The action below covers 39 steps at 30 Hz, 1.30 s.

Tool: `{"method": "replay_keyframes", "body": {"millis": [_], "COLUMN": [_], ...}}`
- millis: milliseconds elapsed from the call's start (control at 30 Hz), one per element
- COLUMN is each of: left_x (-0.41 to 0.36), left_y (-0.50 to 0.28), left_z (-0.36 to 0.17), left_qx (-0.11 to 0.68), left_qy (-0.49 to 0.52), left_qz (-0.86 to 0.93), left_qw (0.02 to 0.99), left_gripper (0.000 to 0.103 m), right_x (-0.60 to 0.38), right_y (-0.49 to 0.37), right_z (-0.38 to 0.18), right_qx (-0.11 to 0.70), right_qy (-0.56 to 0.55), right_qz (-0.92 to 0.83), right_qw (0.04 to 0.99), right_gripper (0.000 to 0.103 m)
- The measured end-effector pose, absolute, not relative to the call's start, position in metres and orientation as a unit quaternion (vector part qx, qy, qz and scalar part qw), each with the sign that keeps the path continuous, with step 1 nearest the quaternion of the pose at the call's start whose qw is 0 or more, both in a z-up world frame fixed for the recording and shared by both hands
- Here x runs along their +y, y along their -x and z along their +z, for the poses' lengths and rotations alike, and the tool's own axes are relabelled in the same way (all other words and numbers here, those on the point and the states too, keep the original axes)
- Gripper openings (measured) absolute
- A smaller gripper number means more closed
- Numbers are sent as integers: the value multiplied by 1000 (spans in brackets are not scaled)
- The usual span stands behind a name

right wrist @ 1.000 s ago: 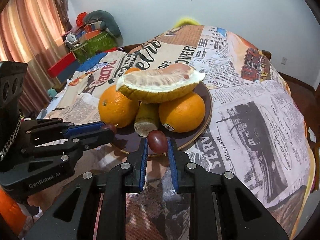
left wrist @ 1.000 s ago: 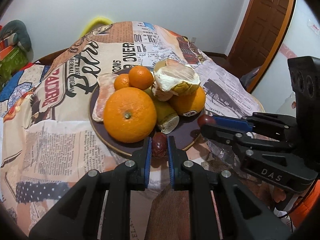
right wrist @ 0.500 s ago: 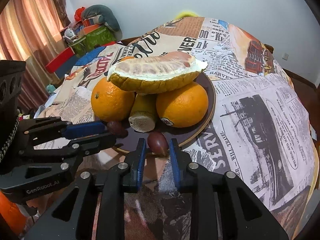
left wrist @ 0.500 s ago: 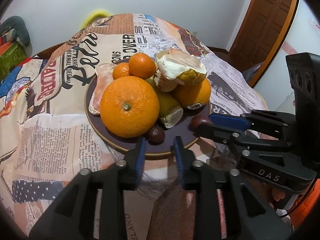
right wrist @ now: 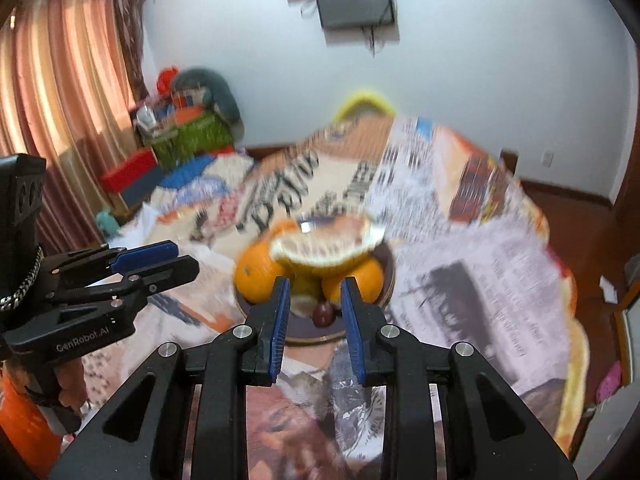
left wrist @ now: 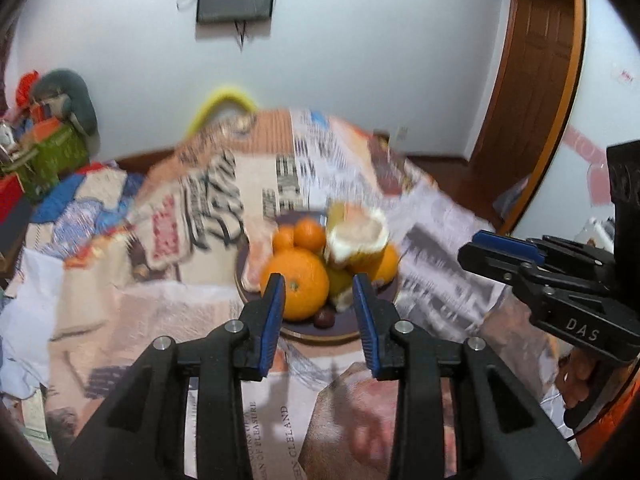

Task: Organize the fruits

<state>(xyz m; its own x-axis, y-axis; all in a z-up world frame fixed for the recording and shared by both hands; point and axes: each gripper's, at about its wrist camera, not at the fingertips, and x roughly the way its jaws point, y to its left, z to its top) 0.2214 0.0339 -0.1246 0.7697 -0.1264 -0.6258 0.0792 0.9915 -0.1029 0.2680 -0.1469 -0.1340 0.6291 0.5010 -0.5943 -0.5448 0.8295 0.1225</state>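
1. Left wrist view: my left claw point(left wrist: 319, 292) stands with a clear gap between its blue pads point(left wrist: 273, 312); its jaws have just been opening, and nothing is between them.
2. Beyond the pads, the dark round plate point(left wrist: 344, 330) rests on the desk point(left wrist: 452, 280), which is covered by a newspaper-print cloth.
3. The plate carries a large orange point(left wrist: 304, 288) at the front left, two small oranges point(left wrist: 308, 234) behind it, and a peeled pomelo piece point(left wrist: 356, 236) on top of the pile.
4. Two small dark red fruits point(left wrist: 323, 317) lie on the plate's front part, just beside the large orange.
5. My right claw point(left wrist: 476, 246) appears at the right edge of this view, side-on, well apart from the plate.
6. Right wrist view: my right claw point(right wrist: 312, 300) shows a narrow gap between its pads, with nothing gripped.
7. The dark red fruits point(right wrist: 322, 313) lie on the plate point(right wrist: 384, 280) below the two oranges point(right wrist: 256, 280) and the pomelo piece point(right wrist: 324, 244).
8. My left claw point(right wrist: 176, 258) enters from the left, side-on.
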Motion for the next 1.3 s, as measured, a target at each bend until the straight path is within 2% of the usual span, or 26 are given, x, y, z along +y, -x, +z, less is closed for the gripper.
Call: {"method": "replay_keyframes", "body": {"millis": [167, 267, 333, 433, 500, 533, 567, 633, 767, 800, 1300], "left_x": [28, 23, 20, 16, 14, 13, 12, 12, 10, 11, 9], "left_y": [-173, -144, -128, -105, -93, -88, -81, -75, -67, -65, -48], "left_z": [-64, -35, -22, -6, 2, 4, 7, 9, 12, 12, 11], "left_qx": [244, 196, 173, 140, 125, 119, 110, 103, 96, 94, 89], "left_qy": [18, 7, 1, -2, -4, -3, -2, -2, -4, -3, 7], "left_qz": [-41, -36, -33, -28, -24, -23, -24, -22, -20, -20, -26], "left_qw": [969, 980, 984, 990, 992, 993, 994, 994, 995, 995, 996], "left_gripper": [51, 57, 61, 69, 78, 89, 95, 98, 102, 102, 103], "right_x": [-160, -166, -169, -173, -175, -175, -175, -175, -175, -175, -178], "right_y": [-227, -203, -186, -164, -154, -150, -146, -142, -138, -138, -120], "right_z": [-85, -62, -51, -39, -34, -33, -32, -31, -31, -32, -34], "right_qx": [249, 207, 179, 146, 131, 126, 122, 115, 108, 107, 95], "right_qy": [19, 10, 3, -5, -9, -10, -11, -11, -10, -11, 1], "right_qz": [290, 287, 281, 273, 266, 264, 261, 254, 243, 239, 222], "right_qw": [924, 935, 943, 951, 955, 956, 957, 960, 964, 965, 970], "right_gripper": [24, 32, 46, 61, 68, 74, 76, 86, 95, 103, 103]}}
